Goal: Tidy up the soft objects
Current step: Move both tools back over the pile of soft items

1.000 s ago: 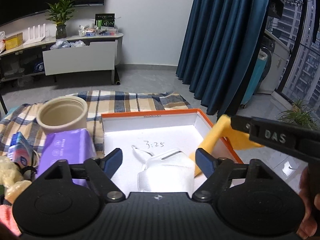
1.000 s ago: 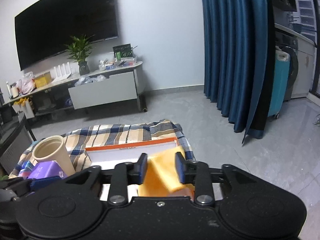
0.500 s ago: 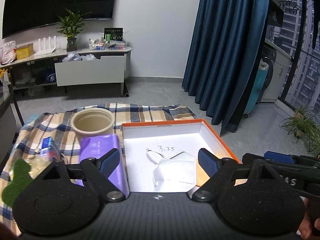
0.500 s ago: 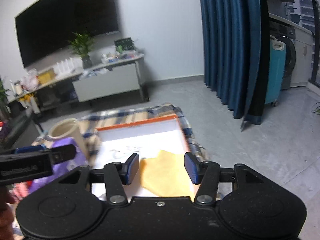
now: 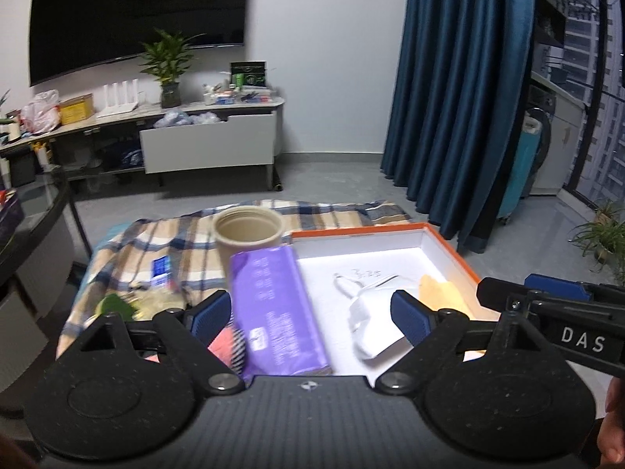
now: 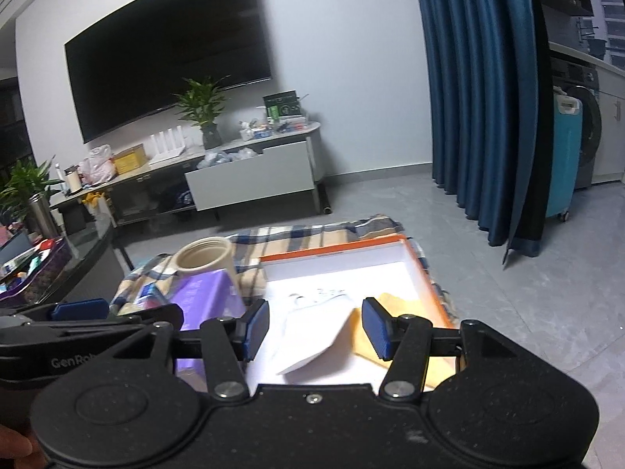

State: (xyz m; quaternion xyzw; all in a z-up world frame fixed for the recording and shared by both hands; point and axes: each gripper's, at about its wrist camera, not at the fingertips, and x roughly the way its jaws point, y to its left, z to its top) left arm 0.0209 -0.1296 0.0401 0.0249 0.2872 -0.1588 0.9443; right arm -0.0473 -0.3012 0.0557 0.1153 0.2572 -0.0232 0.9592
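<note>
Left gripper [image 5: 308,314]: jaws spread wide and just been opening further; nothing gripped; the purple pack and the mask show between its fingers but lie below, untouched.
Right gripper [image 6: 315,328]: jaws apart, just been opening; nothing gripped; the mask and yellow cloth lie below the gap, free of the pads.
Box [image 5: 449,244]: orange-rimmed, white inside, on the plaid blanket [image 5: 172,238]; near edge hidden behind both gripper bodies.
Mask [image 5: 371,318]: white, lying inside the box; lower part cut off by the left gripper's finger in the left view.
Yellow cloth [image 6: 394,305]: inside the box at its right side, beside the mask; partly hidden by the right gripper's finger.
Purple pack [image 5: 273,305]: lies just left of the box, outside it; near end hidden by the gripper body.
Cup [image 5: 248,230]: beige, upright, behind the purple pack.
Hard to make out: small items left of the pack, 1 green [image 5: 115,305], 1 pink [image 5: 224,346], blurred and half covered.
Left view only: green and pink items; handwriting on the box floor, blurred.
Right view only: the left gripper's arm at lower left; a glass table [image 6: 78,250] with clutter.
</note>
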